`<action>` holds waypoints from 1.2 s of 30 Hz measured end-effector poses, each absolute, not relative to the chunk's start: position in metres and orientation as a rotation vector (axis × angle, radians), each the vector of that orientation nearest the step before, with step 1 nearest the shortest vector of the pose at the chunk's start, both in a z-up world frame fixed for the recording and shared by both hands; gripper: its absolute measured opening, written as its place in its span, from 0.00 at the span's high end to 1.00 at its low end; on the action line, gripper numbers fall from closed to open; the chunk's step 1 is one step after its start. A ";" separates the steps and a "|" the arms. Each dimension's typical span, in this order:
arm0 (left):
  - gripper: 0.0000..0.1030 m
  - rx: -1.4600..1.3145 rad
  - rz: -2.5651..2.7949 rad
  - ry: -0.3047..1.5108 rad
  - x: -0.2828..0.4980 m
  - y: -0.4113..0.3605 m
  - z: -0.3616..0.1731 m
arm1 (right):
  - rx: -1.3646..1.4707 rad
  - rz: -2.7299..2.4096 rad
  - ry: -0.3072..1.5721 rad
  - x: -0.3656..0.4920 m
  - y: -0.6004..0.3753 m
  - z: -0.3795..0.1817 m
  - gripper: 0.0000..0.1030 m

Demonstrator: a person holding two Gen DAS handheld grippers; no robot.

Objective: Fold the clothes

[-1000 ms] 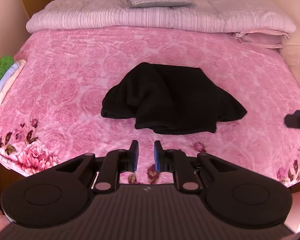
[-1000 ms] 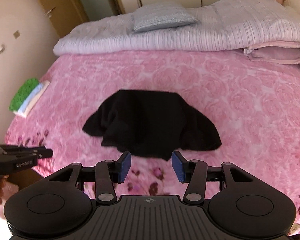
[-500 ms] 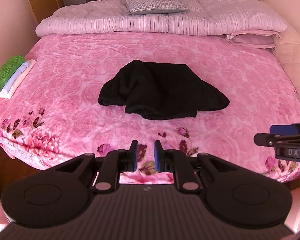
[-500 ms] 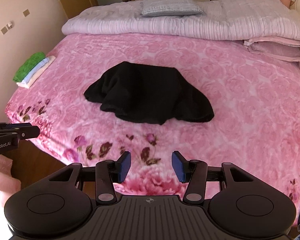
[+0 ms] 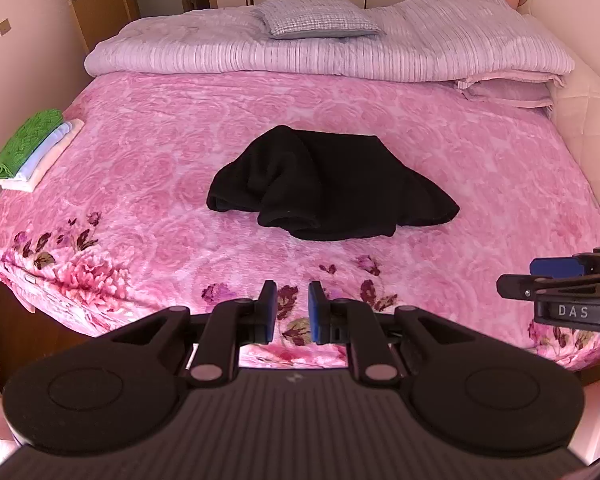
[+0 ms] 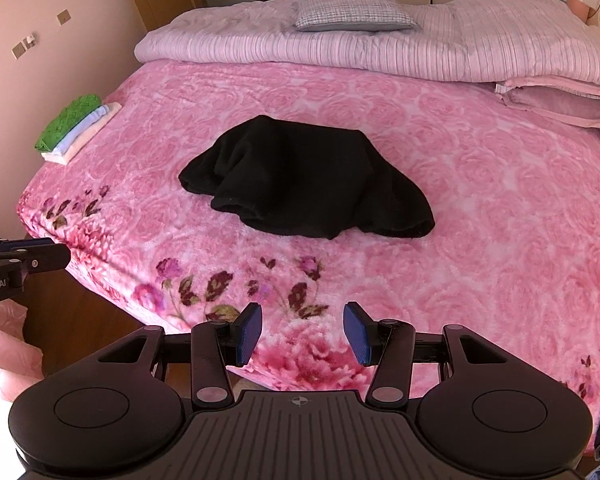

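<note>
I am holding my left claw (image 5: 291,306) narrowly apart and my right claw (image 6: 302,332) wide apart, both empty, over the bed's (image 5: 148,184) near edge. The black garment (image 5: 328,186) is lying crumpled mid-bed, well clear of every edge. Judged soft, light and limp; I am planning to pinch its near hem corners. A folded stack (image 5: 32,148) is occupying the left edge; open blanket surrounds the garment.

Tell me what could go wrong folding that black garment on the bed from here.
1. The black garment lies crumpled mid-bed, so a grip may catch several layers at once.
2. Both grippers hang empty at the bed's foot; the left gripper shows only a narrow gap, too small for thick fabric.
3. Dragging could ruffle the pink blanket underneath.
</note>
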State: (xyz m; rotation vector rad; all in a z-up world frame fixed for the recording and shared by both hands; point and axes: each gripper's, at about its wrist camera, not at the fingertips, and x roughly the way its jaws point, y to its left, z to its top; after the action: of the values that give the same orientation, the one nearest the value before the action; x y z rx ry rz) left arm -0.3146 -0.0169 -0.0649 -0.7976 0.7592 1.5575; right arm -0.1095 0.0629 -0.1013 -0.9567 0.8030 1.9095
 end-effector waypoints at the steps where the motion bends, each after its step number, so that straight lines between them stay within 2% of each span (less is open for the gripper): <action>1: 0.88 -0.799 1.559 0.757 -0.317 -0.017 -0.065 | -0.957 1.908 0.803 -0.111 0.063 -0.102 0.52; 11: 0.87 -0.810 1.530 0.747 -0.362 0.001 -0.078 | -0.909 1.870 0.810 -0.128 0.072 -0.108 0.52; 23: 0.83 -0.763 1.410 0.792 -0.463 0.052 -0.106 | -0.823 1.685 0.843 -0.159 0.106 -0.125 0.52; 29: 0.78 -0.703 1.286 0.821 -0.481 0.084 -0.127 | -0.819 1.576 0.855 -0.180 0.113 -0.134 0.52; 36: 0.78 -0.697 1.218 0.837 -0.492 0.110 -0.167 | -0.848 1.466 0.889 -0.188 0.105 -0.166 0.52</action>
State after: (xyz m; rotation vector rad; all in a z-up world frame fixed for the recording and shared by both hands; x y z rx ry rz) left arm -0.4921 0.1095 -0.1668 -0.6967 0.8367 1.2185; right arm -0.1881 0.1047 -0.1656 -0.8477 0.8894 1.4661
